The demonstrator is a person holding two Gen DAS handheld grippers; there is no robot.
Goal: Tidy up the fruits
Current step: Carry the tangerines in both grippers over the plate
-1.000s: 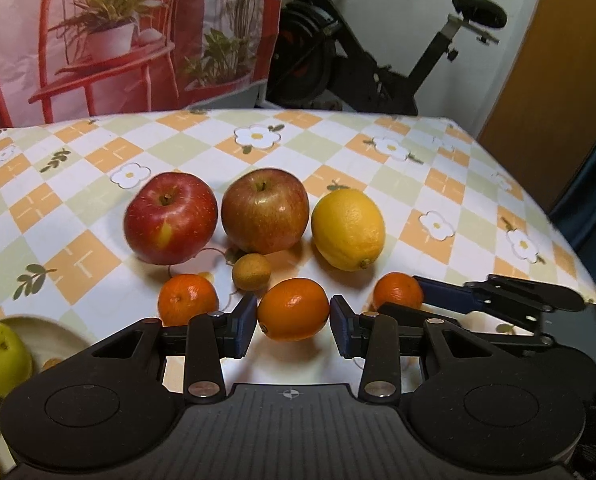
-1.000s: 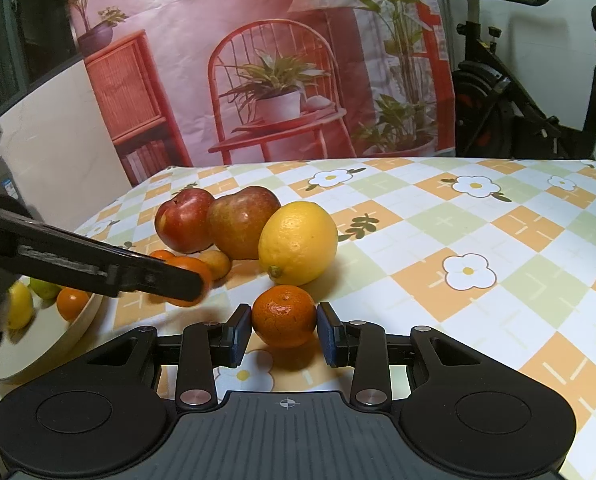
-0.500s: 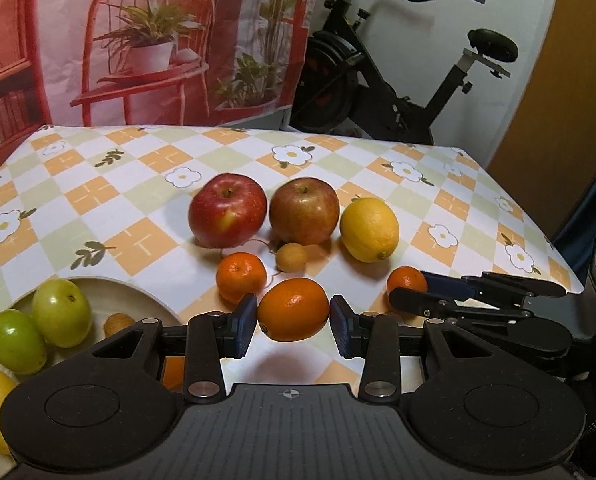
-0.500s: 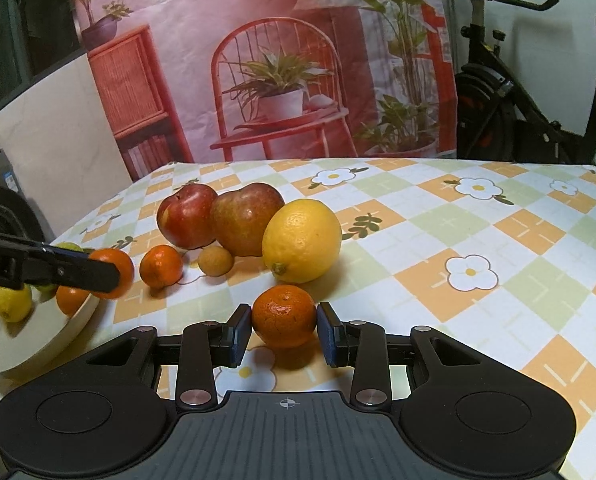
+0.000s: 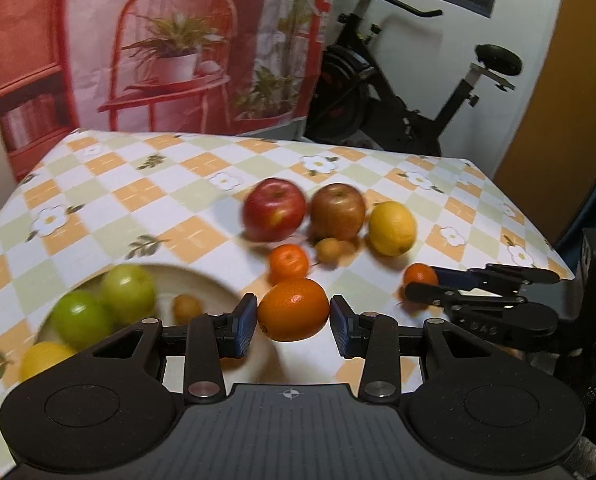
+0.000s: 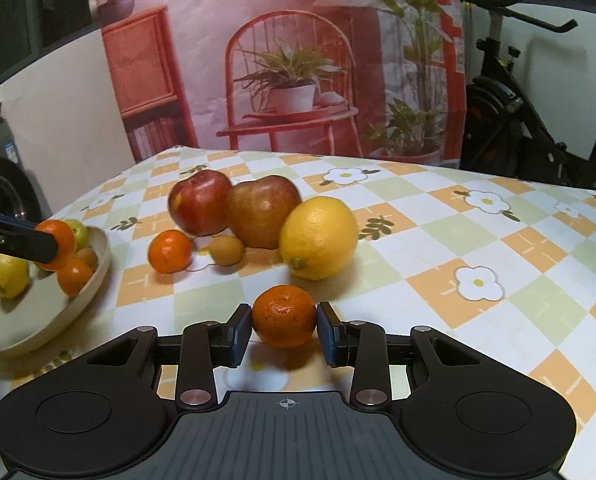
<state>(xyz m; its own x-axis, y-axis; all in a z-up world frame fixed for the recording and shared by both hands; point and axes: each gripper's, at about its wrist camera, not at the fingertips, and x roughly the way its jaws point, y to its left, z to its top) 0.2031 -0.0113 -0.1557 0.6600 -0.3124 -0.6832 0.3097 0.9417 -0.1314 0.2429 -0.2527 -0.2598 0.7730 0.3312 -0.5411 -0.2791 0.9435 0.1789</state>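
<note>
Left wrist | left tongs point(image 5: 293, 322) pinching oval orange point(image 5: 292, 309), long axis crosswise | right tongs point(image 6: 284, 330) pinching mandarin point(image 6: 284, 316)

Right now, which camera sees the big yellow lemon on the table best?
The right wrist view: the lemon sits close, large and fairly sharp beside the brownish apple. The left wrist view shows it smaller, farther off and slightly blurred.

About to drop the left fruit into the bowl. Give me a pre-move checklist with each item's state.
1. Left gripper clamped on oval orange fruit: ok.
2. Right gripper clamped on round wrinkled tangerine: ok.
3. Oval fruit over beige bowl: ok, right view shows it above the rim.
4. Free room in bowl: ok, bare floor near the yellow lemon.
5. Grippers apart: ok.
6. Height above bowl's fruit: cannot tell.
</note>
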